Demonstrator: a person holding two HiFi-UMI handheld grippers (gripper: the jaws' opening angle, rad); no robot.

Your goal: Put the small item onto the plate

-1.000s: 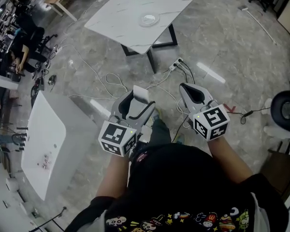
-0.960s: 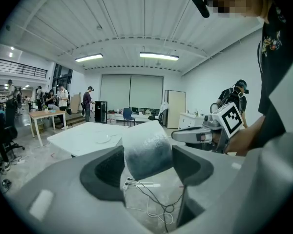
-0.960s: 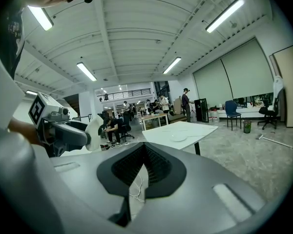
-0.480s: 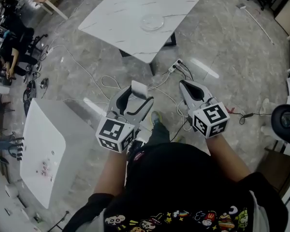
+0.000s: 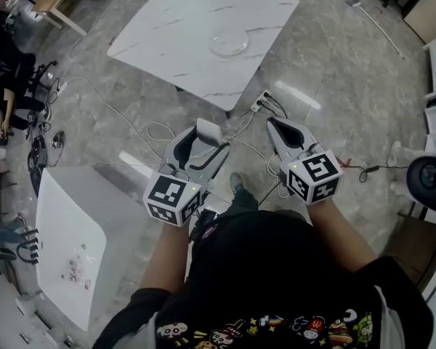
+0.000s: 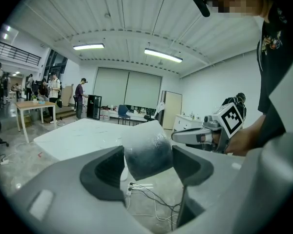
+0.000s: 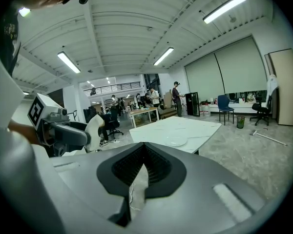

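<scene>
A clear glass plate [image 5: 229,44] lies on the white marble table [image 5: 182,27] ahead of me, also seen as the plate [image 7: 176,141] in the right gripper view. The small item [image 5: 208,131], a whitish block, is clamped in my left gripper [image 5: 203,138] at waist height over the floor. It fills the gap between the pads as the item [image 6: 147,152] in the left gripper [image 6: 147,156]. My right gripper [image 5: 277,126] is level with the left one, and its jaws [image 7: 144,165] are shut with nothing in them. Both are well short of the table.
A power strip [image 5: 259,102] and loose cables lie on the floor between me and the table. A second white table [image 5: 65,238] with small bits on it stands at my left. A black round device [image 5: 430,174] is at the right. People sit at desks far left.
The marble table and plate have shifted down and nearer in the head view as I move towards them. Both grippers keep their pose, the left still holding the item.
</scene>
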